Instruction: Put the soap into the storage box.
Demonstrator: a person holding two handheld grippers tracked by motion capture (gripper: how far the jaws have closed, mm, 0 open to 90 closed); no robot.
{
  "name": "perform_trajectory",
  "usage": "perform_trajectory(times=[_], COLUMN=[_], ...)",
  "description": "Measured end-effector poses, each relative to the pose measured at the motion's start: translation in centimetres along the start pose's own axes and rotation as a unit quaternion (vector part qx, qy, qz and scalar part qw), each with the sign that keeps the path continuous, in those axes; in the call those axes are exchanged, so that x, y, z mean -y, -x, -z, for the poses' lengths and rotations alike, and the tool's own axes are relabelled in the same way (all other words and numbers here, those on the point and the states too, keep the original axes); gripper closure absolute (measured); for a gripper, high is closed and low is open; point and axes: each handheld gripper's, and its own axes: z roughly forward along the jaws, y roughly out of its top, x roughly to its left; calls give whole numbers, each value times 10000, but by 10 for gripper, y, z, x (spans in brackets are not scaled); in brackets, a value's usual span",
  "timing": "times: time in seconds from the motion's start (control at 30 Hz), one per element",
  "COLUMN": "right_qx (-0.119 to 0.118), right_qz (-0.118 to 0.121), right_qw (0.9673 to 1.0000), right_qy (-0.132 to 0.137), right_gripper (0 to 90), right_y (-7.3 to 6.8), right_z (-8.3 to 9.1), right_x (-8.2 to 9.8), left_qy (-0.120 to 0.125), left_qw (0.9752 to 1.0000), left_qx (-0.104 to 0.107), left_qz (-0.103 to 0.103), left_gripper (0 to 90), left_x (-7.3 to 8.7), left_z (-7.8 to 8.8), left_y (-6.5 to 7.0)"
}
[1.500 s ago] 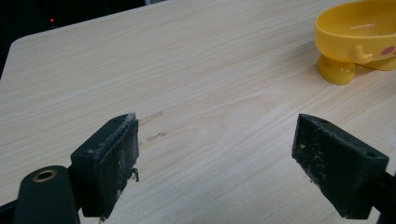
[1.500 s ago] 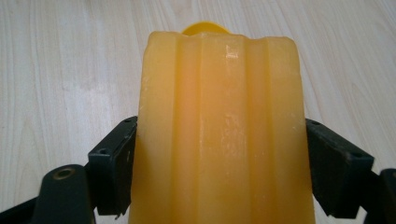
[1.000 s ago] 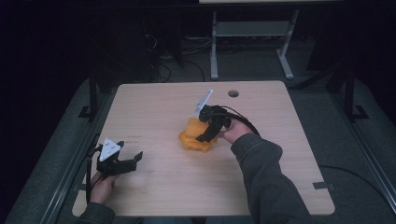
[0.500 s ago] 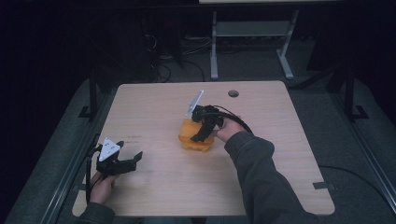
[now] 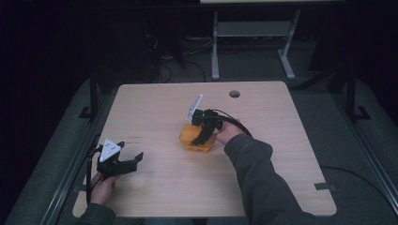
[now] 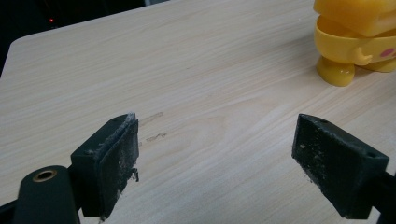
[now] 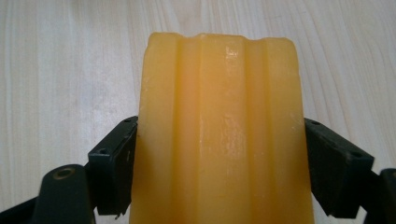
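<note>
In the high view a pale wooden table (image 5: 155, 108) takes up the middle of the frame, with a small round hole (image 5: 234, 93) near its far edge. A yellow-orange toy (image 5: 190, 140) sits just left of the table's centre. The right gripper (image 5: 205, 137) lies over the toy's right side, held by the right hand (image 5: 227, 133), whose dark grey sleeve (image 5: 263, 183) runs down to the lower right of the frame. A grey plate stands up from this gripper toward the upper left.

In the right gripper view the toy (image 7: 219, 135) rises as a ribbed yellow block up the centre of the frame, and the two black jaws press against its left and right sides, clamped on it.

Compared with the high view a second ago, the right gripper and the toy have shifted slightly toward the left of the table, and the sleeve reaches further in.

The left gripper (image 5: 133, 161) sits at the lower left of the high view, unmoved from a second ago, held by the left hand (image 5: 102, 185) at the table's near edge. In the left gripper view its jaws stand wide apart over bare wood, holding nothing; the toy (image 6: 359, 42) appears in the upper right corner, well apart, showing a rounded foot and a pink spot.
</note>
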Motion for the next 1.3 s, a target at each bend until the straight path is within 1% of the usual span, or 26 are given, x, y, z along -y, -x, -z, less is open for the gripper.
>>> perform_trajectory(times=[0.13, 0.2, 0.27, 0.57, 0.7, 1.0, 1.2, 1.3], right_qx=[1, -11, -1, 20, 46, 100, 128, 142], right_qz=[24, -21, 8, -95, -80, -137, -169, -187], right_qw=[10000, 9999, 9998, 9997, 9998, 9997, 9996, 9995], right_qy=[29, 130, 178, 205, 185, 173, 197, 220], right_gripper=[203, 203, 202, 197, 195, 192, 190, 189], right_y=[1, 1, 1, -1, -2, -2, -3, -4], right_z=[-3, -4, -4, -5, -6, -6, -3, 1], right_x=[3, 6, 7, 8, 9, 8, 9, 10], left_qy=[-34, -35, -39, -55, -48, -46, -59, -71], left_qw=[10000, 10000, 10000, 10000, 10000, 10000, 10000, 10000], left_qx=[5, 3, 8, 11, 6, 4, 15, 22], left_qz=[-9, -13, -13, -33, -28, -28, -29, -43], left_gripper=[140, 140, 140, 140, 140, 140, 140, 140], left_x=[0, 0, 0, 0, 0, 0, 0, 0], left_z=[0, 0, 0, -1, -1, -1, -1, -1], left_y=[0, 0, 1, 1, 1, 1, 2, 2])
